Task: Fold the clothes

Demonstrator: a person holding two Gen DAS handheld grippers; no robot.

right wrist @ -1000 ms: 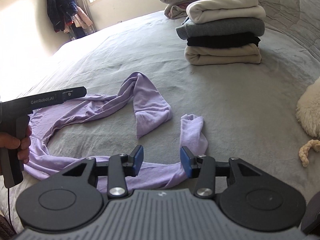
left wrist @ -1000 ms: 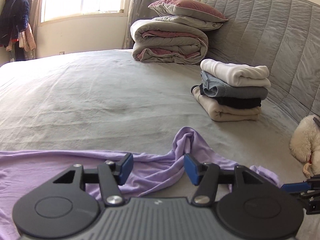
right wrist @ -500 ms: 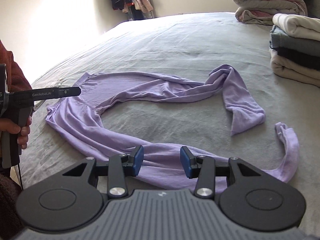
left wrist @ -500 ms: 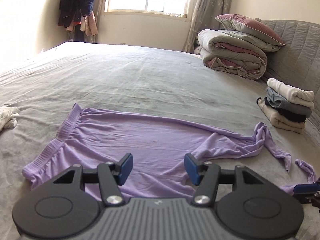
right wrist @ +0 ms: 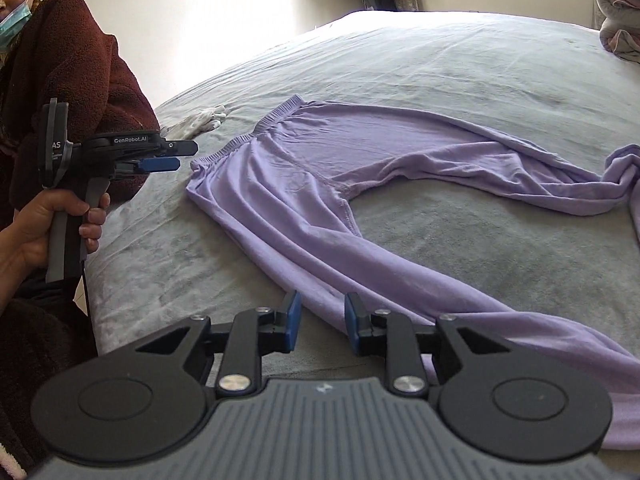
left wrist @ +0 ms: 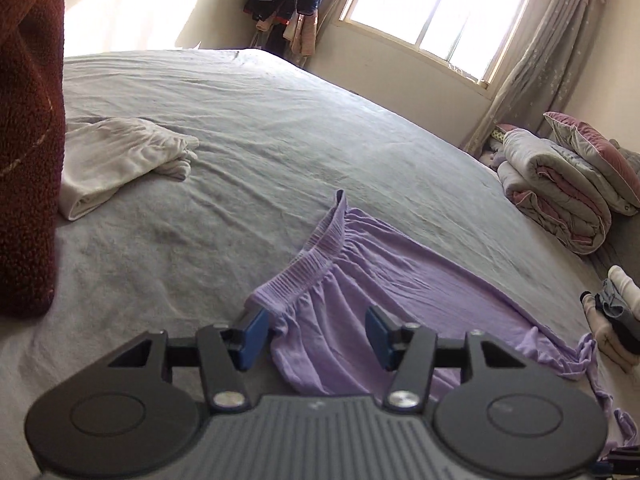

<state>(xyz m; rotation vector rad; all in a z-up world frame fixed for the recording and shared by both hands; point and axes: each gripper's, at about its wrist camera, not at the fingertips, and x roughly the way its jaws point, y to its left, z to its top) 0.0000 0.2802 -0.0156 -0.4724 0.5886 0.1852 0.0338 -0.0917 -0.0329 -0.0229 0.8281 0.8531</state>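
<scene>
The left gripper (left wrist: 316, 334) is closing at the waistband corner of the purple pants (right wrist: 320, 184), pads not yet pinching. The right gripper (right wrist: 319, 326) is closing over the near leg's edge, cloth untouched. Bare grey bed (right wrist: 460, 68) is stretching beyond.

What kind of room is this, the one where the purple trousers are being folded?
Most likely a home bedroom: the trousers lie on a wide bed, a rolled quilt and pillow sit at one end, and clothes hang beside a curtained window.
</scene>
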